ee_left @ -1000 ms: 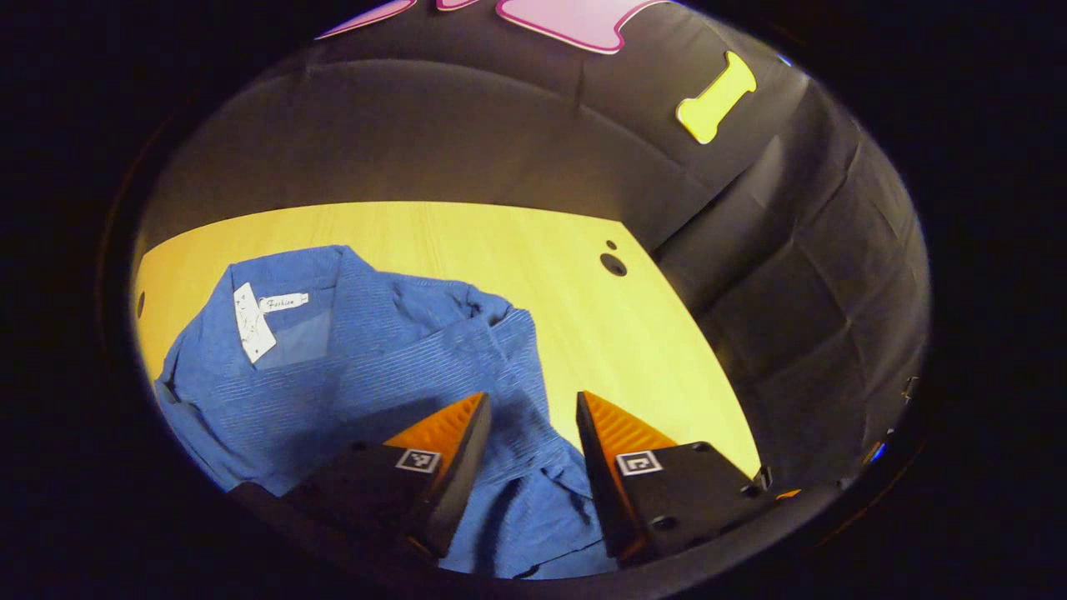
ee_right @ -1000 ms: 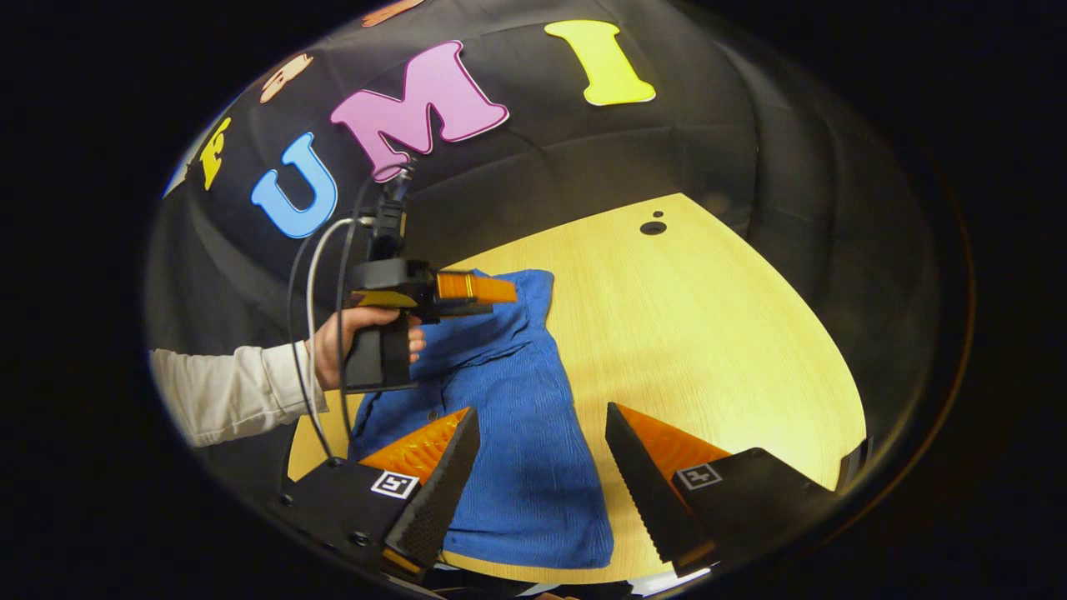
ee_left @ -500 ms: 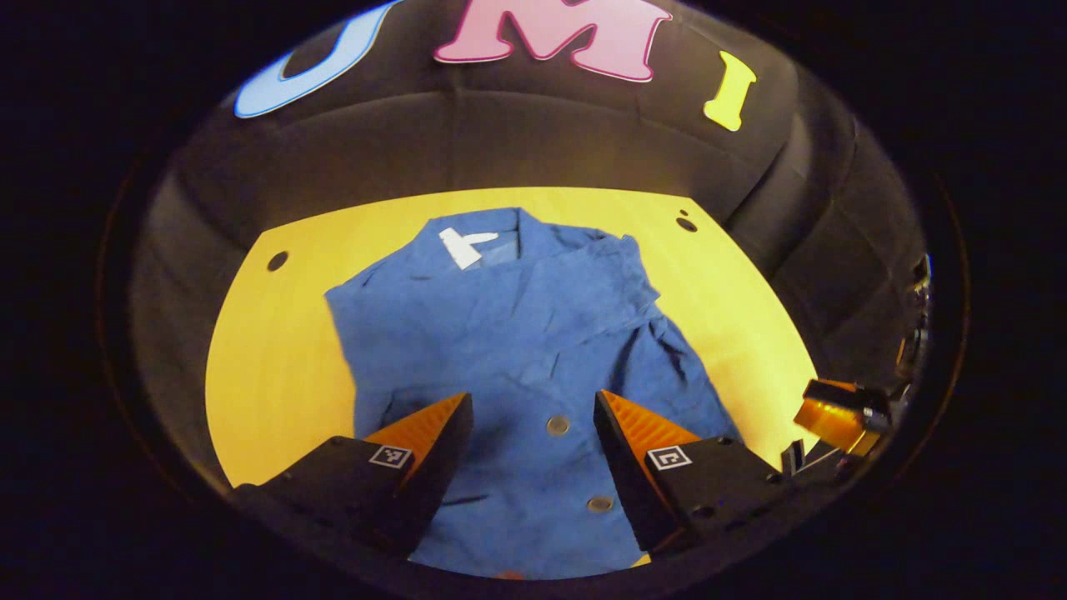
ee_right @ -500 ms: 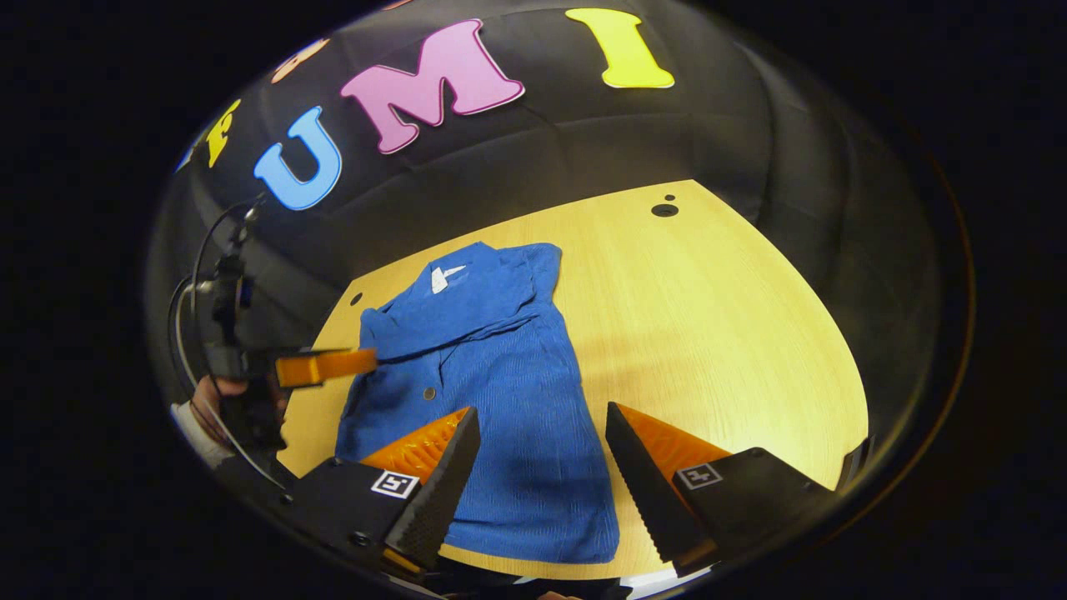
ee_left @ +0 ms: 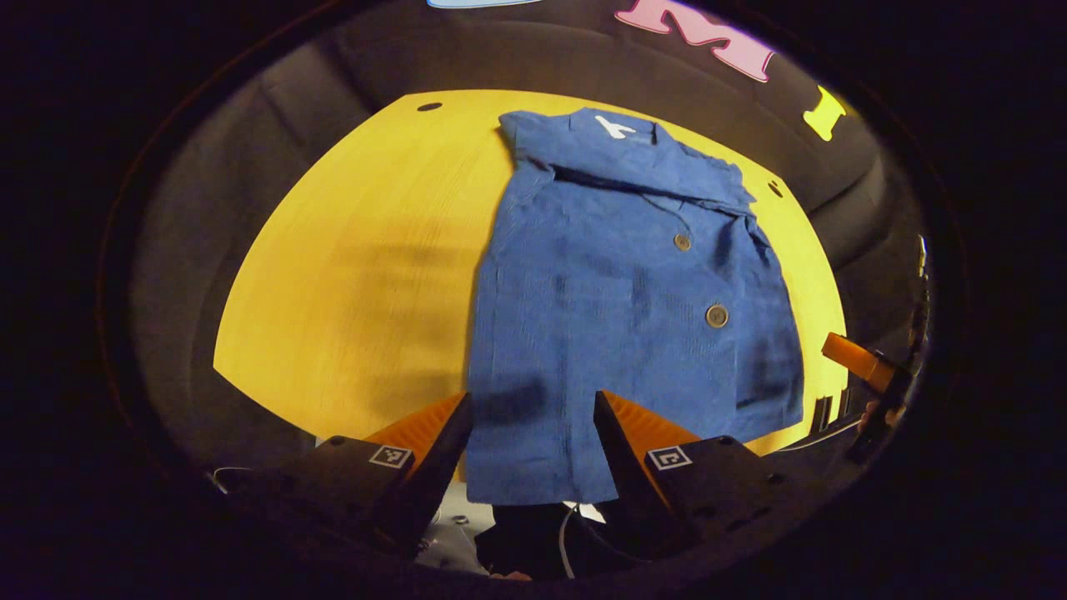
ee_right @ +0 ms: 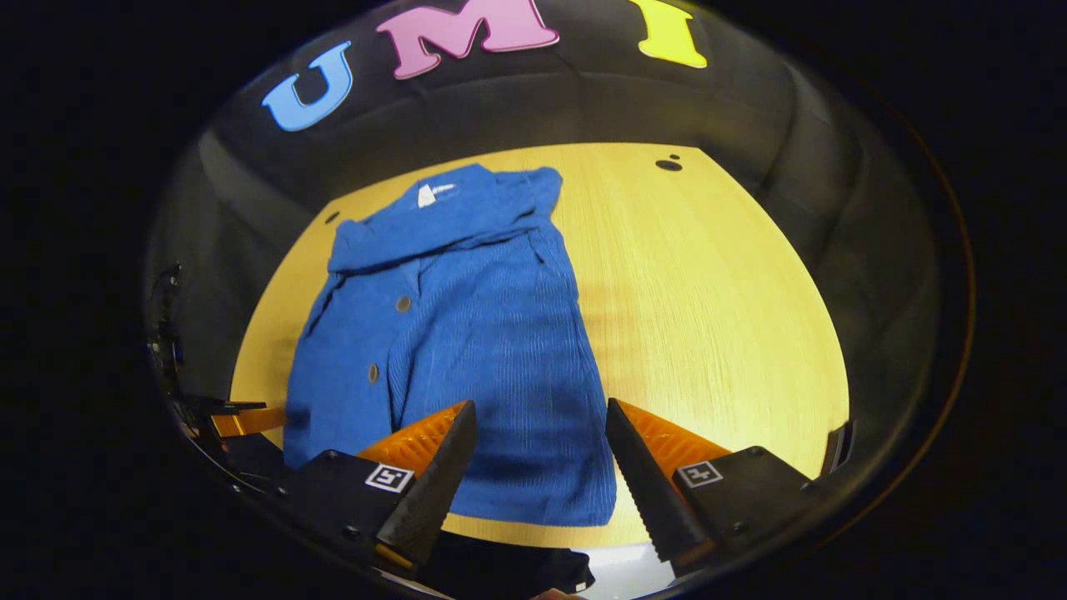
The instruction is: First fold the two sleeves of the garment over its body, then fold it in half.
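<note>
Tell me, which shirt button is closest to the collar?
In the right gripper view, the upper button on the blue shirt is closest to the collar. The other button sits lower, toward the hem.

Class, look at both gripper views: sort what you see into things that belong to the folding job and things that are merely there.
Belonging to the job:
- blue garment, sleeves folded over its body
- left gripper, open
- right gripper, open

Merely there:
- wooden table
- holes in the tabletop
- white tag at the collar
</note>
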Motion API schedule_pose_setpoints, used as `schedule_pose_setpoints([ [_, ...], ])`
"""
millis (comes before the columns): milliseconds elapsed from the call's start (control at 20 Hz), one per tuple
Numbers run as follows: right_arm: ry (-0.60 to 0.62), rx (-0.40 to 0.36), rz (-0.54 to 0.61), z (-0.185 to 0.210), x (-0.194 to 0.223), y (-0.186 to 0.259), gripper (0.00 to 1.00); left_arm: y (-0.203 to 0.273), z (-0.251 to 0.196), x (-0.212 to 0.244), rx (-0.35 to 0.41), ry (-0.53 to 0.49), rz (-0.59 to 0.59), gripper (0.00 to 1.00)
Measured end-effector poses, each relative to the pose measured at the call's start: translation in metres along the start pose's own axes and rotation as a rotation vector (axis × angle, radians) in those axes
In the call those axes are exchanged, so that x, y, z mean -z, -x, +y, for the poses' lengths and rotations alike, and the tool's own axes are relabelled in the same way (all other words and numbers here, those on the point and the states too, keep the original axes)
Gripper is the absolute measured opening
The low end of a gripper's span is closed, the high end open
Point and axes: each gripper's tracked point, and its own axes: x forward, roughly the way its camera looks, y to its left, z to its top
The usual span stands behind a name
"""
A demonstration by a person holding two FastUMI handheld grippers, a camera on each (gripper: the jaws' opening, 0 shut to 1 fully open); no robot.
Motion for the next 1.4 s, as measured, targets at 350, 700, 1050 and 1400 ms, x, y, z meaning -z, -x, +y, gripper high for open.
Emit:
schedule_pose_setpoints([
  [350,0.034,0.041,0.147,-0.003,0.051,-0.007,0.99,-0.013,0.022,0.045,-0.029,0.061,0.107,0.85],
  [700,0.025,0.110,0.228,-0.025,0.076,-0.013,0.99,-0.019,0.018,0.053,-0.040,0.036,0.158,0.85],
  [1050,0.022,0.136,0.314,-0.031,0.098,-0.021,0.96,-0.021,0.013,0.054,-0.074,-0.083,0.195,0.85],
  [1400,-0.036,0.129,0.293,-0.017,0.093,-0.026,0.42,-0.024,0.007,0.047,-0.045,-0.067,0.124,0.44],
])
